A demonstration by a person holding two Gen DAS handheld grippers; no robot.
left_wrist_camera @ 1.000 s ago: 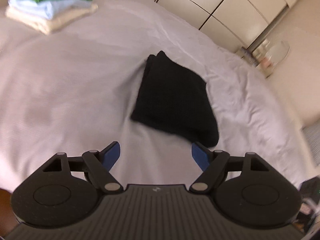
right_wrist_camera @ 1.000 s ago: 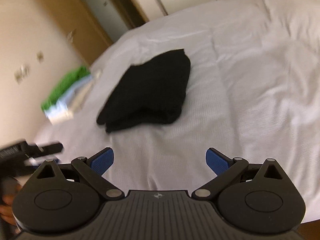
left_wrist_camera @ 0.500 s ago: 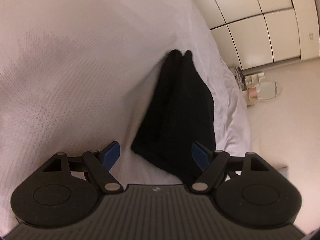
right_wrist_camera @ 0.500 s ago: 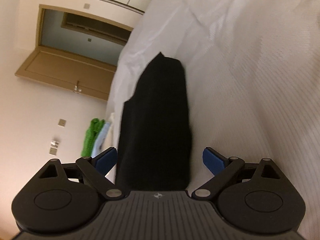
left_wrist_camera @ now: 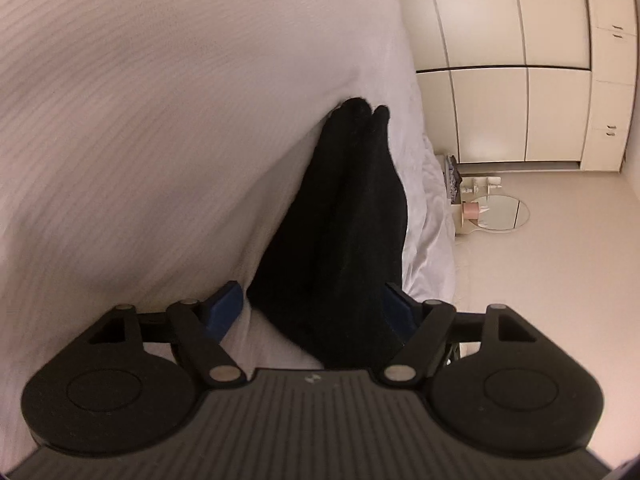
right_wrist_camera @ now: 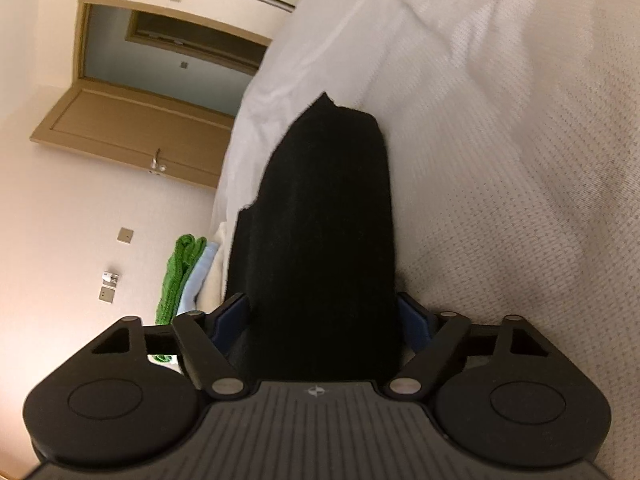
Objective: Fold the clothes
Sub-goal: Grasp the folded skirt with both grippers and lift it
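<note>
The folded black garment (left_wrist_camera: 344, 232) lies on the white bed (left_wrist_camera: 160, 120), one end between the spread jaws of each hand-held gripper. The risk, as a judgement: a closing pinch may catch only the top layers, or bite the sheet too, so the fold slumps open on lifting. The left hand-held gripper (left_wrist_camera: 316, 308) straddles one end, the right hand-held gripper (right_wrist_camera: 324, 312) the other; neither clamps it yet.

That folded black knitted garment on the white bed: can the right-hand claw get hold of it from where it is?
Probably yes. The folded black knitted garment already lies between the open blue-padded fingers of the right gripper, and nothing blocks it. The pile of folded clothes lies off to one side.
</note>
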